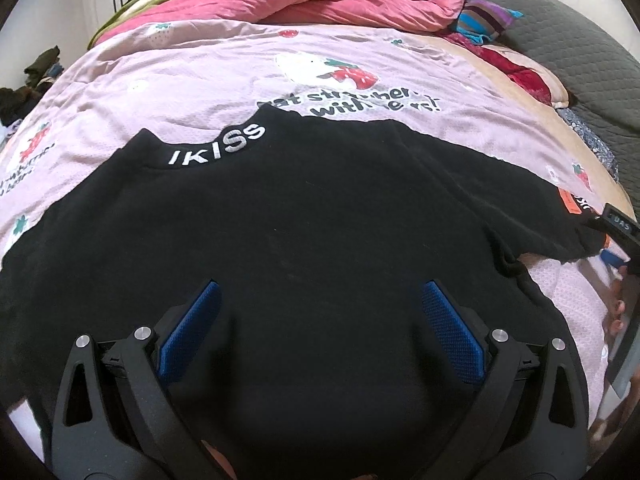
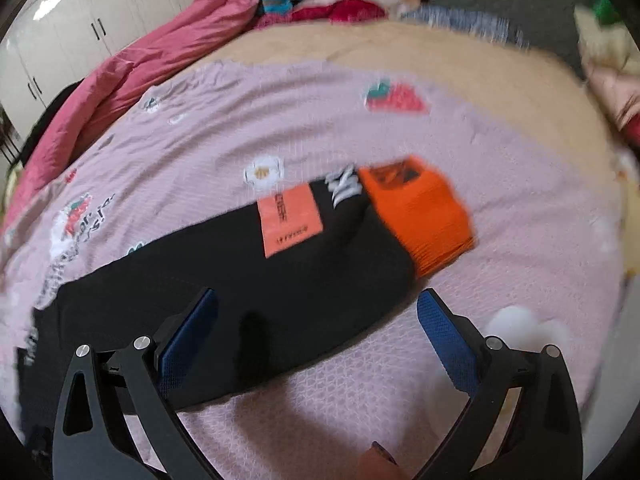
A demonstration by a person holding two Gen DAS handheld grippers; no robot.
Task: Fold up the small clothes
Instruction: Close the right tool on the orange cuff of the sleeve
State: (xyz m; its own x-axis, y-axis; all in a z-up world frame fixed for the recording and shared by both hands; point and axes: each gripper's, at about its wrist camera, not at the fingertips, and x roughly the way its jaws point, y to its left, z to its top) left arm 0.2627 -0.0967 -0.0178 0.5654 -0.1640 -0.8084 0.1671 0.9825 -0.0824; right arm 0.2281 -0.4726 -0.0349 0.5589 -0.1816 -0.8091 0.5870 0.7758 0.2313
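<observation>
A black sweatshirt [image 1: 288, 216] lies spread flat on the bed, its collar lettered "IKISS" [image 1: 218, 144] pointing away from me. My left gripper [image 1: 320, 292] hovers open over the sweatshirt's lower body, nothing between its blue pads [image 1: 192, 328]. In the blurred right wrist view, the sweatshirt's sleeve [image 2: 280, 264] stretches out to the right, with an orange patch [image 2: 290, 220] and an orange cuff [image 2: 420, 216]. My right gripper [image 2: 318, 300] stands open above the sleeve, its left finger over the black cloth and its right finger over the sheet.
The bed is covered by a pale pink sheet [image 1: 224, 80] printed with strawberries. A rumpled pink quilt [image 1: 320, 0] and a striped cloth [image 1: 484, 20] lie at the far side. White wardrobe doors [image 2: 80, 32] stand beyond the bed. A grey headboard [image 1: 580, 52] curves at the right.
</observation>
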